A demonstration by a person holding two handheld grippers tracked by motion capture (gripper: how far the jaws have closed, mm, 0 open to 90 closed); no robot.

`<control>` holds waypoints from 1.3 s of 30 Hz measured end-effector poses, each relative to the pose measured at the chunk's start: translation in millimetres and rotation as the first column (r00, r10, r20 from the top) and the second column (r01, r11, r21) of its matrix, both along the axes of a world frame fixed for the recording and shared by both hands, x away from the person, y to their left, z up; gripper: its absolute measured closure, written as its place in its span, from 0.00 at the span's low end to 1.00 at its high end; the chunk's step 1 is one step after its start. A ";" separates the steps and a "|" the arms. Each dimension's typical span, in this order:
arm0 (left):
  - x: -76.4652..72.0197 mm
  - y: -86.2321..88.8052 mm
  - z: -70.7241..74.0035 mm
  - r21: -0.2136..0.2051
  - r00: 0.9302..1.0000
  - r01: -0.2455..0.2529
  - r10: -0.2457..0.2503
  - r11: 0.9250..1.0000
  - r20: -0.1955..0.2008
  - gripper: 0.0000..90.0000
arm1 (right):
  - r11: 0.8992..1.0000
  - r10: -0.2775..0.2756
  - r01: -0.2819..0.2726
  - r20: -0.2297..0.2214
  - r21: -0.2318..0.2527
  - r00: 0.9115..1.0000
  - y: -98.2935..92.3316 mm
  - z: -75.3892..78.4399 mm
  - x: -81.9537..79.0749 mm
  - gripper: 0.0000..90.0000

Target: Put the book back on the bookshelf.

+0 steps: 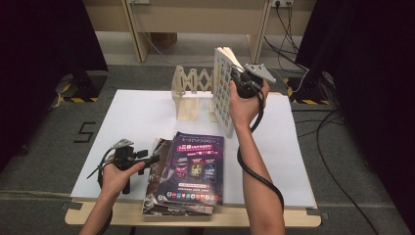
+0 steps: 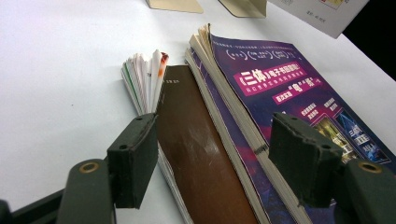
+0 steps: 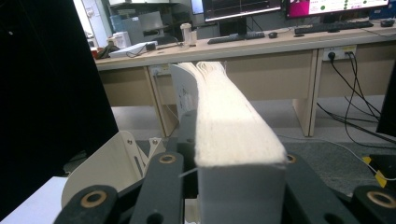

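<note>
Bare forearms, black two-jaw grippers

Left gripper (image 1: 147, 157), lower left, and right gripper (image 1: 238, 77), upper centre, carried grey triangular plates, brass-ringed screws and black cables

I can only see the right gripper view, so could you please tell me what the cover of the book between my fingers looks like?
Observer: The book stands upright in the right gripper, and its cover is a grid of small coloured squares.
Operator: Thank you. Where is the left gripper, please?
Observer: The left gripper is open and low at the near left edge of a stack of books.
Operator: What lies on top of that stack?
Observer: A purple magazine.
</note>
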State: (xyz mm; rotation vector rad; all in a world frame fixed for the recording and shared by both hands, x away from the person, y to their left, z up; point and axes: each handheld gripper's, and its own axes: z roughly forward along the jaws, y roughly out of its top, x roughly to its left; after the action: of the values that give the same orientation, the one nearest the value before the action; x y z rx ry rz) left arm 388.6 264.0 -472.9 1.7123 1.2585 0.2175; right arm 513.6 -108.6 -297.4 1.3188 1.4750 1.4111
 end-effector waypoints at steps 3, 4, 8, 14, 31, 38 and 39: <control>0.1 0.2 0.1 -0.001 1.000 -0.001 0.001 1.000 0.000 0.36 | 1.000 0.001 -0.001 0.000 -0.001 1.000 0.3 -0.4 1.4 0.83; 0.1 0.1 0.2 -0.002 1.000 -0.002 0.002 1.000 0.001 0.36 | 1.000 0.000 0.000 -0.001 0.003 1.000 0.5 -0.3 1.7 0.83; 0.1 0.1 0.0 0.000 1.000 -0.001 0.001 1.000 0.000 0.36 | 1.000 -0.006 0.006 0.001 0.002 1.000 0.8 0.2 3.2 0.83; 0.2 0.2 -0.1 0.000 1.000 0.000 0.000 1.000 0.000 0.36 | 1.000 -0.017 0.017 0.005 -0.013 1.000 1.3 0.8 8.2 0.83; 0.8 0.2 -2.5 -0.003 1.000 0.000 0.000 1.000 -0.006 0.36 | 1.000 -0.019 0.019 -0.007 -0.022 1.000 12.0 -8.6 22.4 0.83; 1.1 1.1 -3.1 -0.001 1.000 -0.001 0.001 1.000 -0.008 0.36 | 0.999 -0.019 0.018 -0.021 -0.026 1.000 15.0 -17.9 27.6 0.83; 1.1 1.3 -3.2 -0.002 1.000 -0.001 0.001 1.000 -0.010 0.36 | 0.999 -0.019 0.018 -0.017 -0.030 1.000 15.3 -18.7 27.8 0.83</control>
State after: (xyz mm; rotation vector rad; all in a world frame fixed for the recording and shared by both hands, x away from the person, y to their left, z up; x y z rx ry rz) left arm 389.6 265.3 -476.0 1.7131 1.2665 0.2092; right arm 541.4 -93.3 -316.1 1.3261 1.4865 1.3636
